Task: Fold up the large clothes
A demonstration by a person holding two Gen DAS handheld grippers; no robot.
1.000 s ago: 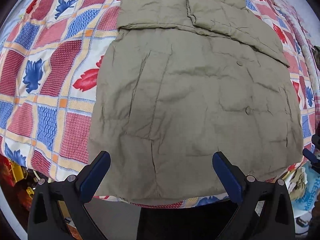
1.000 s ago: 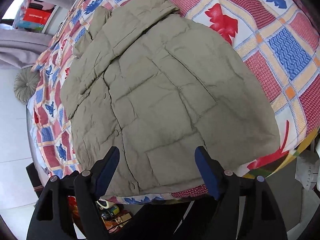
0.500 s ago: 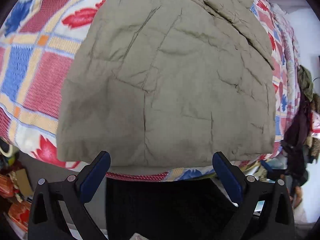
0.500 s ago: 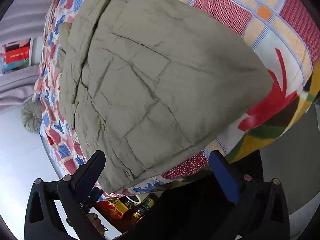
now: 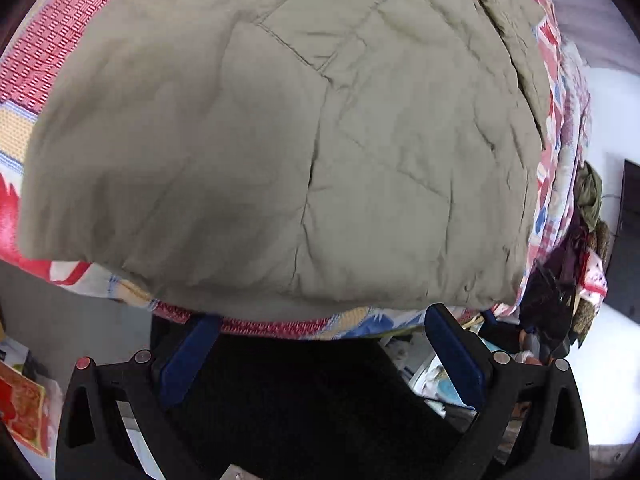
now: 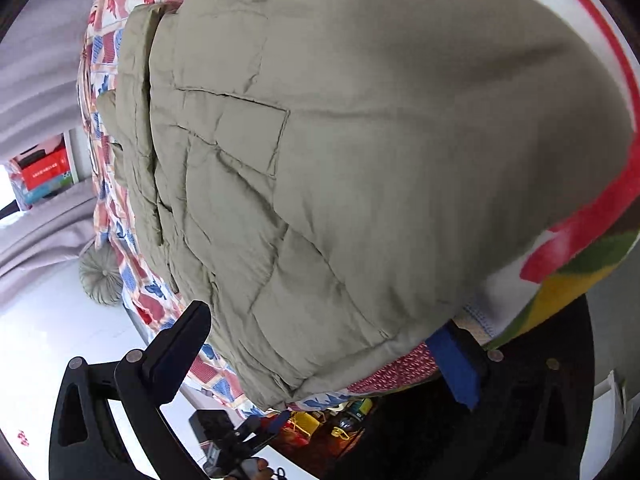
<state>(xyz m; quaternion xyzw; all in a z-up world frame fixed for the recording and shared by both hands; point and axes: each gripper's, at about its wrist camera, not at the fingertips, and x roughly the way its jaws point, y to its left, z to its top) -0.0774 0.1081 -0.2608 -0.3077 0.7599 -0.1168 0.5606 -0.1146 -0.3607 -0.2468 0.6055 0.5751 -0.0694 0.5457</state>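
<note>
- A quilted olive jacket (image 5: pixel 304 152) is lying spread out on a bed with a patchwork bedspread (image 5: pixel 44 52) in red, blue and white, and its bottom hem is reaching almost to the near edge of the bed.
- The left gripper (image 5: pixel 320 320) is hovering just in front of that hem with its jaws standing wide apart; nothing is between the blue pads (image 5: pixel 188 356), and they are not touching the cloth.
- The right gripper (image 6: pixel 320 328) is standing at a corner of the jacket (image 6: pixel 360 152), and its jaws have just been opening to their widest.
- The hem corner is lying between the right gripper's fingers (image 6: pixel 180 344), but the pads are not pressing on it, as far as the view is showing; one finger is partly hidden under the bedspread (image 6: pixel 576 248).
- A round grey cushion (image 6: pixel 100 276) is lying on the floor beside the bed.
- Dark clothes (image 5: pixel 568 280) are hanging at the far side of the bed.
</note>
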